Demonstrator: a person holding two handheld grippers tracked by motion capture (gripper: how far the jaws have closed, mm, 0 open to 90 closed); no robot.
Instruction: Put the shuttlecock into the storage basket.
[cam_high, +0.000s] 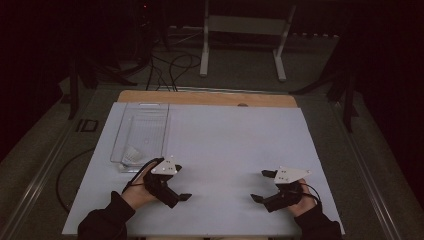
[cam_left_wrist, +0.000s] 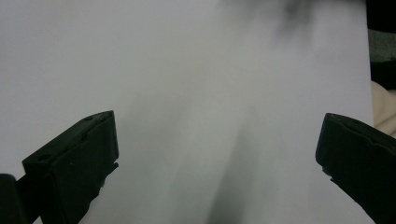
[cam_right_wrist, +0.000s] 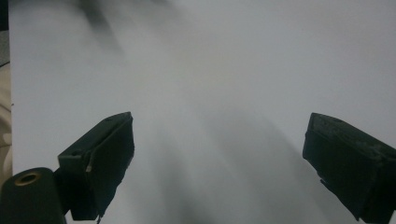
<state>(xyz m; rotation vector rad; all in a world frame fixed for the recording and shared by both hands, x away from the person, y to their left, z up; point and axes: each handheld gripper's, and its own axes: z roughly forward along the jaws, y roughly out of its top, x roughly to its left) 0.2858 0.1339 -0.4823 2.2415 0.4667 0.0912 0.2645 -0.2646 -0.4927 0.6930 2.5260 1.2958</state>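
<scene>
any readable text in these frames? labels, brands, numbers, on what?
None can be read.
Clear tray: faint ribs on its floor, no lettering to make out; the small white thing inside it is too small to tell.
Left claw and right claw: jaws plain black, open, unmarked.
Grey plates on top of both claws: only small dots, no characters.
White table sheet: blank.
</scene>
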